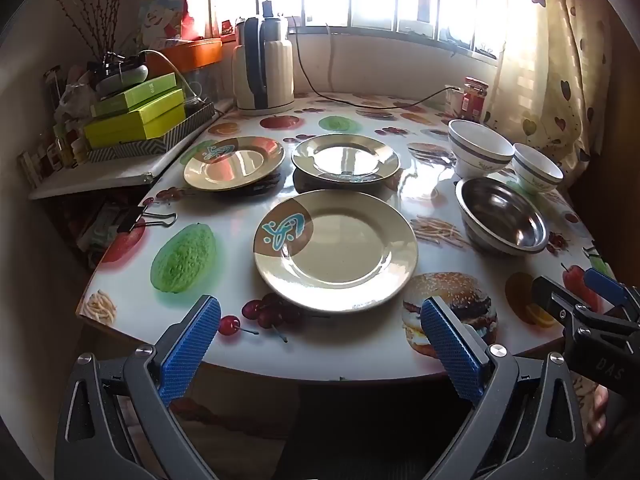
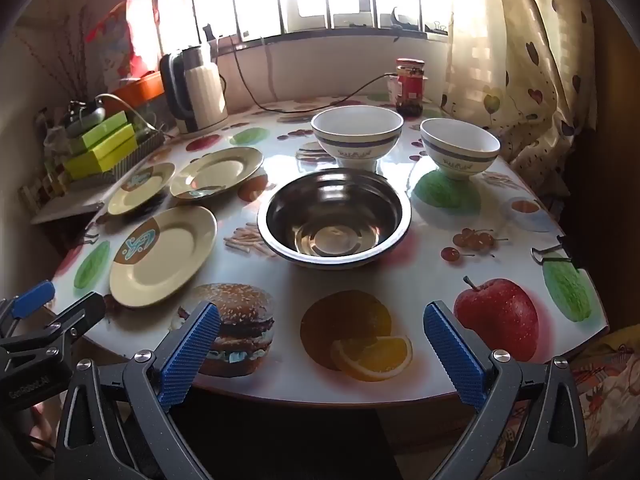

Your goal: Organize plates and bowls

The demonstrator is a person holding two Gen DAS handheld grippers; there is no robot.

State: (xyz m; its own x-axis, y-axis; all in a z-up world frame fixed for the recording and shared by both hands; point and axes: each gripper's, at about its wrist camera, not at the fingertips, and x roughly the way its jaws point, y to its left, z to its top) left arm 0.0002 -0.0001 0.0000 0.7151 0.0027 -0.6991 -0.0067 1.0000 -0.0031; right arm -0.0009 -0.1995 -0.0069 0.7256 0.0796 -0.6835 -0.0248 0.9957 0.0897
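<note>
Three beige plates with a brown and teal patch lie apart on the table: a near one (image 1: 336, 250) (image 2: 162, 256), a far left one (image 1: 234, 162) (image 2: 141, 188) and a far middle one (image 1: 346, 158) (image 2: 216, 172). A steel bowl (image 1: 502, 216) (image 2: 334, 220) sits to the right of the plates. Two white bowls with a blue band stand behind it, a large one (image 1: 478, 146) (image 2: 356, 134) and a small one (image 1: 536, 172) (image 2: 460, 148). My left gripper (image 1: 320, 344) is open and empty at the near table edge before the near plate. My right gripper (image 2: 322, 350) is open and empty at the near edge before the steel bowl.
A kettle (image 1: 264, 66) (image 2: 198, 90) with a cord, a red jar (image 1: 474, 98) (image 2: 410, 86), stacked green boxes (image 1: 136, 116) on a side shelf at left, binder clips (image 1: 148, 216) (image 2: 556, 252) on the table edges, a curtain (image 2: 532, 52) at right.
</note>
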